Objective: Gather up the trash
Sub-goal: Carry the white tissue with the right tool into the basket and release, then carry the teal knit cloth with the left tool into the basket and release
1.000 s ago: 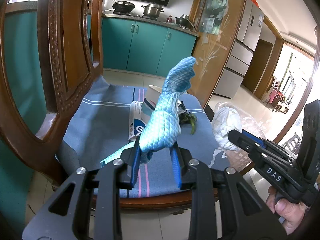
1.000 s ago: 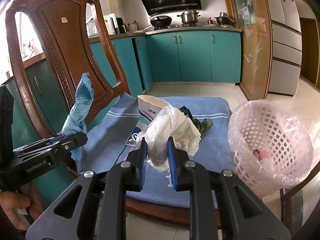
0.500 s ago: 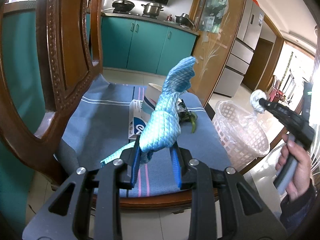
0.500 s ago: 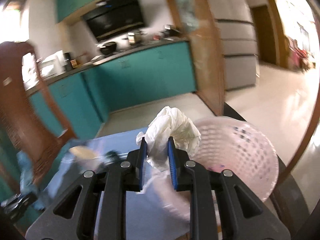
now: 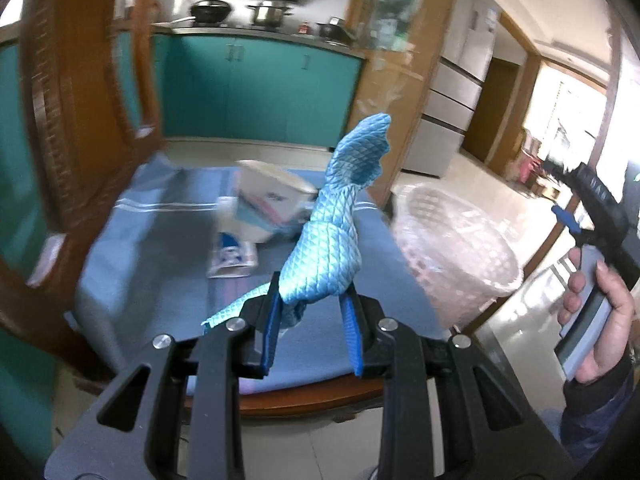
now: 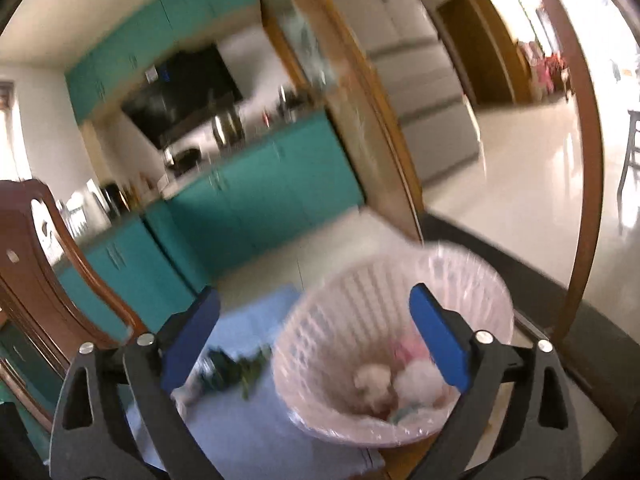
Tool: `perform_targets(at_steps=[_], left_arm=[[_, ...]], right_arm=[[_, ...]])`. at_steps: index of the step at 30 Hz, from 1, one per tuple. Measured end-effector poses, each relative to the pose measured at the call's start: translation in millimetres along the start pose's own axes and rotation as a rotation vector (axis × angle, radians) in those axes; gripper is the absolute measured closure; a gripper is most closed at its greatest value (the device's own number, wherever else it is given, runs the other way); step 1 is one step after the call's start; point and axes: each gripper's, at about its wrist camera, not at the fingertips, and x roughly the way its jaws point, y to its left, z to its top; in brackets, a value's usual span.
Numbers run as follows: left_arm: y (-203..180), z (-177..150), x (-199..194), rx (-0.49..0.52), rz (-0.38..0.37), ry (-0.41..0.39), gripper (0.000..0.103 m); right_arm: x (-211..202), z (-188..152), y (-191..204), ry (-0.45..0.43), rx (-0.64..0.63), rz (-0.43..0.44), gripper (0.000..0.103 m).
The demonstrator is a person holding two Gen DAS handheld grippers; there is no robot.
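The white tissue wad that the right tongs [image 6: 316, 332] held half a second ago has left them; their blue pads [image 6: 438, 342] now stand wide apart with nothing between. White crumpled lumps [image 6: 416, 380] lie in the bottom of the pink lined basket [image 6: 316, 320], lower right of the right wrist view. The left tongs [image 5: 312, 320], bottom centre of their own view, are closed on a twisted blue cloth [image 5: 332, 236] that stands upright. Behind it, on the blue striped cushion [image 5: 160, 248] of the wooden chair [image 5: 76, 128], a paper cup [image 5: 268, 204] lies tipped over; dark green scraps [image 6: 236, 372] lie just left of the basket.
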Motion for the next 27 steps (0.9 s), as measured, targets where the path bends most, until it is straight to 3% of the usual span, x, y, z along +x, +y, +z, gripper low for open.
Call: perform_targets(at_steps=[3,10,11,12,13,14,16,19,24,27], left_arm=[[-37,14,16,0.054,-0.079,0.024,0.074],[-142,74,88,0.105,-0.28,0.041,0.071],[-152,79,101,0.105,-0.296,0.055,0.056],[-162,82,121,0.096,-0.296,0.084,0.026],[-165,80,131,0.084,-0.294,0.1,0.018],[-165,78,141,0.066,-0.296,0.123,0.017],[-155,68,144,0.037,-0.271,0.142,0.017],[-126,54,119,0.028,-0.229,0.113,0.015],[-41,32,46,0.001,-0.021,0.039,0.007],[6,24,12,-0.062,0.05,0.017,0.006]], right_arm=[[-21,2,4,-0.108,-0.019,-0.024,0.008],[-48,6,-13,-0.234,0.052,-0.049,0.008],[-50,8,-15,-0.239,0.056,-0.053,0.008],[-51,9,-16,-0.239,0.06,-0.053,0.008],[-49,10,-18,-0.231,0.061,-0.052,0.008],[-46,10,-18,-0.223,0.06,-0.053,0.008],[-39,9,-17,-0.187,0.058,-0.043,0.008],[-27,3,-3,-0.107,0.013,-0.01,0.008],[-10,-21,40,0.035,-0.108,0.057,0.008],[-1,-45,76,0.12,-0.213,0.108,0.008]])
